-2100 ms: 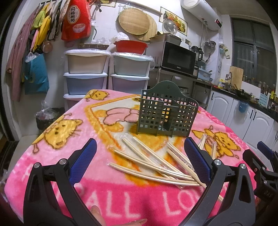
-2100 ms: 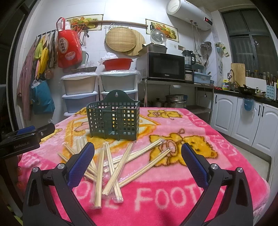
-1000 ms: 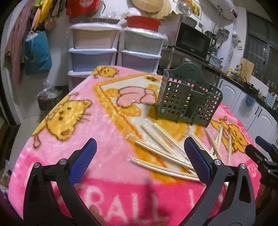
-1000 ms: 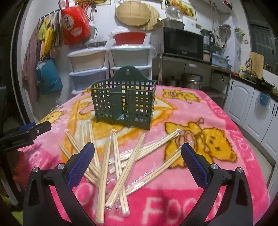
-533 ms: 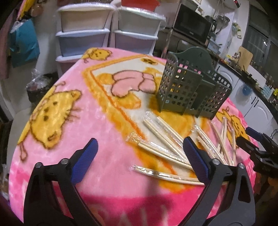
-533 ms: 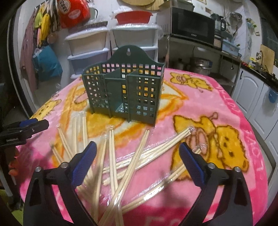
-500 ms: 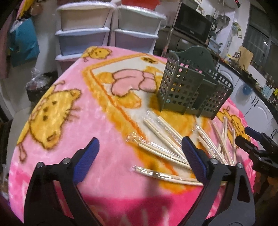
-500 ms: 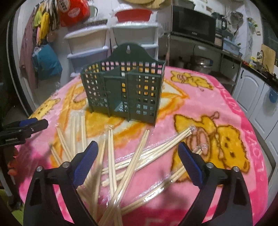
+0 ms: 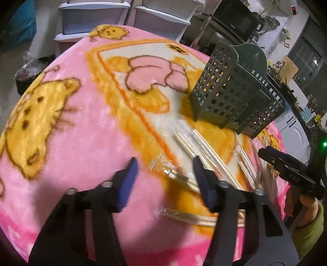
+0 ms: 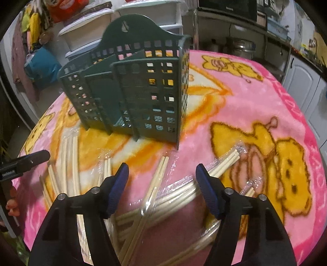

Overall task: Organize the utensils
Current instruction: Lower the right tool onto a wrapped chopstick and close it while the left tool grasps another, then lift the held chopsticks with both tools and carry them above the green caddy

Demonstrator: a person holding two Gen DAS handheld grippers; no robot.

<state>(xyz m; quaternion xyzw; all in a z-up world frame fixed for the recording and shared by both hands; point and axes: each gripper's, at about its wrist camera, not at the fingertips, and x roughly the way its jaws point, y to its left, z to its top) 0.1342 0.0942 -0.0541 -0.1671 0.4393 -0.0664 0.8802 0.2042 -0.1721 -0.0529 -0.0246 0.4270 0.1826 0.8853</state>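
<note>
A dark green slotted utensil holder stands upright on the pink cartoon blanket; it also shows in the right wrist view. Several plastic-wrapped pairs of wooden chopsticks lie scattered in front of it, also in the right wrist view. My left gripper is open and low over the end of one wrapped pair. My right gripper is open and low over a wrapped pair. Neither holds anything.
The right gripper's tip shows at the right edge of the left wrist view, the left gripper's tip at the left of the right wrist view. Storage drawers, a microwave shelf and white cabinets surround the table.
Both grippers have moved forward and down toward the chopsticks and their jaws have narrowed, though they stay open. The holder and chopsticks have not moved.
</note>
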